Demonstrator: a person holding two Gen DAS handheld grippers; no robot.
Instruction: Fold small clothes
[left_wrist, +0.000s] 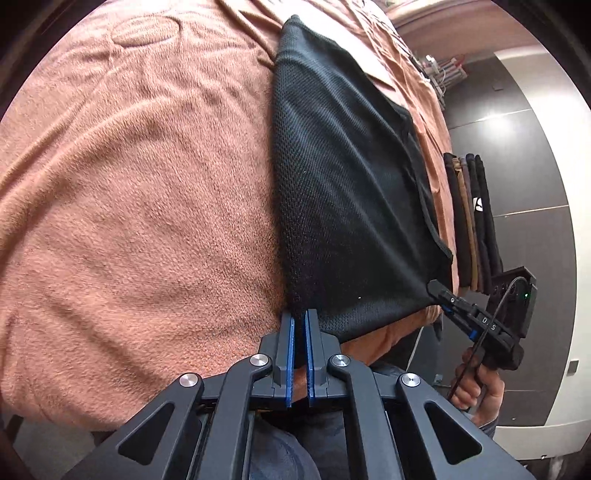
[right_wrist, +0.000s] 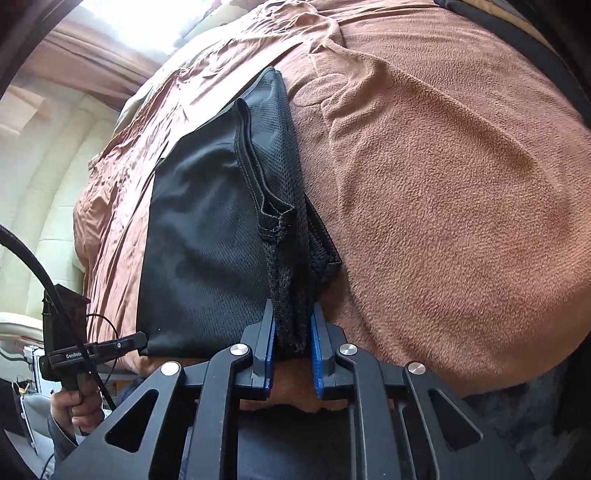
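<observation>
The left gripper (left_wrist: 299, 314) has its blue pads pressed nearly together on the near corner of the black mesh garment (left_wrist: 343, 177), right at the near edge of the bed. The cloth between the pads is thin, so I take it as pinched, though the wrist view shows the pinch only at the fingertips. The right gripper (right_wrist: 291, 325) pinches a thicker bunch of the same garment, several mesh layers and a stitched hem gathered between its pads, also at the near edge. Each tool shows in the other's camera, holding the opposite near corner, and the near hem is stretched taut between them.

From the grips the garment runs away over the brown blanket (left_wrist: 147, 206) towards the far side of the bed, lying mostly flat. In the right wrist view it looks already doubled: a smooth dark panel lies on one side, and an open-weave mesh layer with a seamed edge overlaps it along the other. So I judge one lengthwise fold as made; a crosswise fold or two, bringing the near end over the far end, likely remains, then a smoothing.

A stack of folded dark and tan clothes (left_wrist: 472, 221) stands off the bed's right edge, suggesting other pieces are finished.
</observation>
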